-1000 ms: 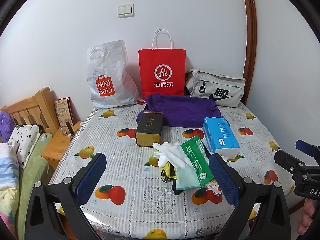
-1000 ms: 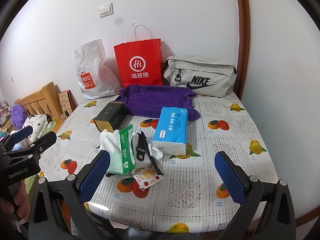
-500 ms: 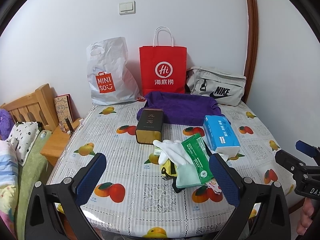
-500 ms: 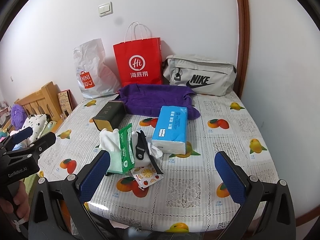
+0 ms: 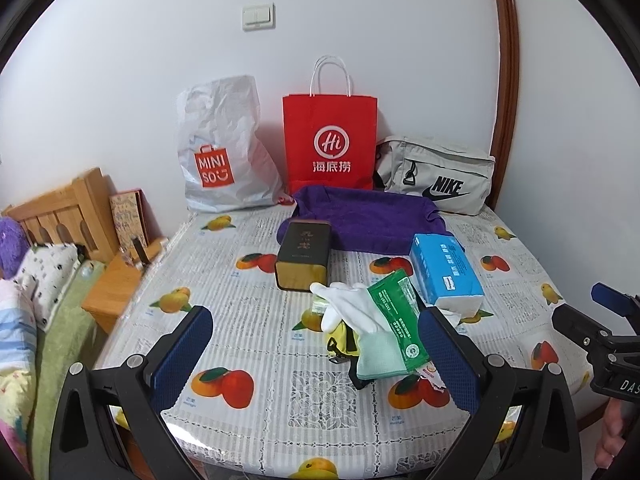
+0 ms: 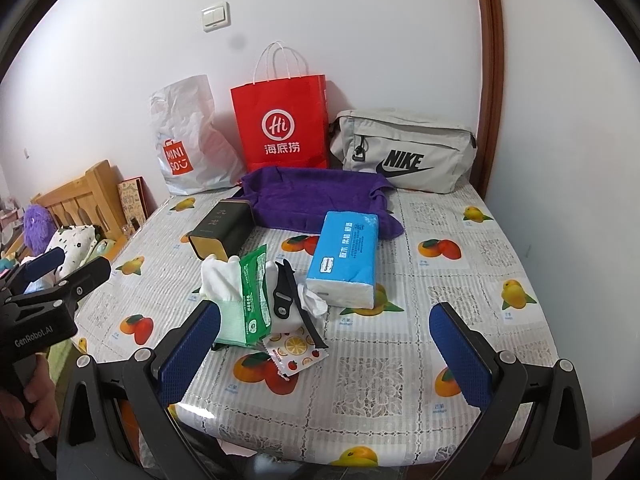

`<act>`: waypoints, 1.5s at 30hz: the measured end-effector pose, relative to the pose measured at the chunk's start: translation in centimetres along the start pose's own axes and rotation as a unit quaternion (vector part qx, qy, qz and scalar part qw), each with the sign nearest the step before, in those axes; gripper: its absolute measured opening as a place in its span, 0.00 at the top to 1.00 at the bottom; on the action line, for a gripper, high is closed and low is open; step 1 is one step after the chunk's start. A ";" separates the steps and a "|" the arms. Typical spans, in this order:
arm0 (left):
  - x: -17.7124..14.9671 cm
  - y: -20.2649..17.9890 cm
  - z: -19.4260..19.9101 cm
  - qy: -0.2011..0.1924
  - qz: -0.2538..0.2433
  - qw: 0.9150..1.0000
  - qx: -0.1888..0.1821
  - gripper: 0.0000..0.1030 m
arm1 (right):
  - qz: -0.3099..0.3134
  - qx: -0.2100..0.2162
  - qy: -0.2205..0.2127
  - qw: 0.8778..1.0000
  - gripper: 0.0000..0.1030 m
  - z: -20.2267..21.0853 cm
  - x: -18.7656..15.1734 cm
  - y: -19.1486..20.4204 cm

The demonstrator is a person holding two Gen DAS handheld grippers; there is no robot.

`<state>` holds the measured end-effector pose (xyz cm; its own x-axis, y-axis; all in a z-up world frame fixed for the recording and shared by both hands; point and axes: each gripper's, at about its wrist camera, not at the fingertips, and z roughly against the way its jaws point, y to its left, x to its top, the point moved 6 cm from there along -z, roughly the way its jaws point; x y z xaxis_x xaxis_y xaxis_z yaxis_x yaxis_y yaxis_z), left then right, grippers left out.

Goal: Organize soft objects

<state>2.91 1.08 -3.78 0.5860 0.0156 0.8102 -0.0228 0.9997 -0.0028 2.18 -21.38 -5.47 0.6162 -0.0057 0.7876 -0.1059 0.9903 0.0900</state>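
Note:
A heap of small soft items lies near the table's front: a white glove [image 5: 352, 306] [image 6: 218, 276], a green wipes pack [image 5: 394, 320] [image 6: 254, 296], a pale green cloth [image 5: 378, 354], a black strap [image 6: 286, 290] and a fruit-print sachet [image 6: 294, 352]. A blue tissue pack [image 5: 446, 270] [image 6: 346, 252] lies to their right. Behind it a purple towel [image 5: 370, 214] [image 6: 316, 196] is spread out. My left gripper [image 5: 316, 356] hovers open before the heap. My right gripper [image 6: 326, 354] is open too, low over the front edge.
A dark tin box [image 5: 304, 254] [image 6: 222, 230] sits mid-table. Against the wall stand a white Miniso bag [image 5: 220, 148], a red paper bag [image 5: 330, 140] and a grey Nike pouch [image 5: 436, 178]. The fruit-print tablecloth [image 5: 248, 312] covers the table; a bed [image 5: 24, 320] lies left.
Both views have shifted only slightly; the grippers stay open and hovering, and nothing on the table has moved.

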 end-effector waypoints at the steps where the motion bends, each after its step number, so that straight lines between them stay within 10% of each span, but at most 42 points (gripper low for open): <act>1: -0.2 0.2 -0.5 0.005 0.005 1.000 -0.007 0.00 | 0.002 0.006 -0.007 1.000 0.00 -0.2 0.0 -0.1; 11: -3.1 1.8 -6.2 0.060 0.018 0.998 0.002 0.00 | 0.011 0.056 0.054 0.997 0.04 -7.3 -2.5 0.2; 23: -4.6 -0.5 -11.2 0.095 0.028 0.991 -0.089 0.00 | 0.050 0.049 0.087 0.994 0.19 -13.9 -3.7 -1.3; 34: -2.9 -7.3 -14.2 0.109 0.000 0.976 -0.189 0.05 | 0.020 0.039 0.103 0.994 0.19 -15.2 -4.3 -4.6; 45: -4.9 -8.6 -19.4 0.174 0.014 0.968 -0.180 0.23 | -0.009 0.049 0.117 0.992 0.19 -15.8 -5.2 -7.1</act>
<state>15.90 -7.30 -19.09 0.8279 -0.0156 0.5606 0.2044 0.9392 -0.2758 12.04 -26.24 -19.81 0.7818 0.0197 0.6233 -0.1614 0.9719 0.1717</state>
